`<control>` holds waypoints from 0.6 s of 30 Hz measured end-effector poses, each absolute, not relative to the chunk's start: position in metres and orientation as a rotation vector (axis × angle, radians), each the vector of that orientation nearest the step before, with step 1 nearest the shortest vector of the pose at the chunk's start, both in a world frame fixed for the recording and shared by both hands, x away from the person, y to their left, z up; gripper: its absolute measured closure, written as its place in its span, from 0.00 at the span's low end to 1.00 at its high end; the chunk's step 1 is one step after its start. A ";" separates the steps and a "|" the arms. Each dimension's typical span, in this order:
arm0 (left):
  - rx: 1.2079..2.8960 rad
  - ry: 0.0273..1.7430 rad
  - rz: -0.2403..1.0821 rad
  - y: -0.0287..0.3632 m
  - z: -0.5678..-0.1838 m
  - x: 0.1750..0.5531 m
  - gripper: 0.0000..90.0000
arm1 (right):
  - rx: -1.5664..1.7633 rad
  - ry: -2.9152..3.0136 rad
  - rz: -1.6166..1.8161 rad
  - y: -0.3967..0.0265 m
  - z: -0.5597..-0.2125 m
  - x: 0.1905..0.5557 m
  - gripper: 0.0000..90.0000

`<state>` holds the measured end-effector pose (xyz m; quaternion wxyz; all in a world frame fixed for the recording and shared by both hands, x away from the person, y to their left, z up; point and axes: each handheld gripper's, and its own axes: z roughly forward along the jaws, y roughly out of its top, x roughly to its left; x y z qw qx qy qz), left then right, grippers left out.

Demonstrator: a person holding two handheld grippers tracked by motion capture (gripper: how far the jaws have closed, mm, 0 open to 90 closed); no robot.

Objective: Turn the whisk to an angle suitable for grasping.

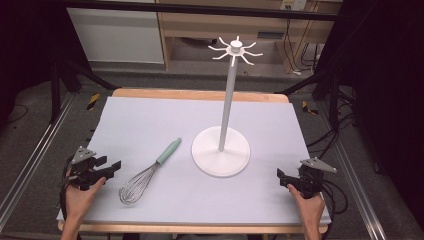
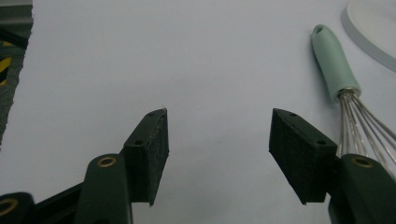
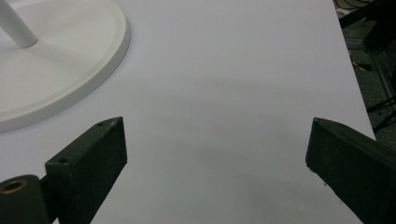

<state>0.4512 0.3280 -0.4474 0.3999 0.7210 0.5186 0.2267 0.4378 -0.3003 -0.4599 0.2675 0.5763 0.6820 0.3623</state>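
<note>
A wire whisk (image 1: 147, 173) with a mint-green handle (image 2: 333, 61) lies on the pale mat, handle pointing toward a white stand. That stand (image 1: 221, 150) has a round base, a tall pole and a crown of hooks (image 1: 235, 50) on top. My left gripper (image 1: 112, 167) rests at the mat's left front, just left of the whisk's wires, its jaws open with only mat between them (image 2: 218, 140). At the right front my right gripper (image 1: 281, 176) is held low, jaws open wide over bare mat (image 3: 217, 154), with the stand's base (image 3: 60, 65) off to its left.
The mat (image 1: 150, 120) covers a wooden table whose edges show at front and back. Black frame rails and cables run along both sides. Shelving stands behind the table.
</note>
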 end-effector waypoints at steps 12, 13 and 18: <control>1.827 1.260 0.536 0.317 -0.428 0.449 0.50 | 1.558 1.879 0.927 -0.292 -0.461 0.441 0.12; 1.830 1.255 0.533 0.316 -0.427 0.450 0.51 | 1.552 1.877 0.921 -0.290 -0.461 0.442 0.12; 1.845 1.226 0.512 0.307 -0.419 0.453 0.55 | 1.535 1.894 0.920 -0.287 -0.460 0.442 0.13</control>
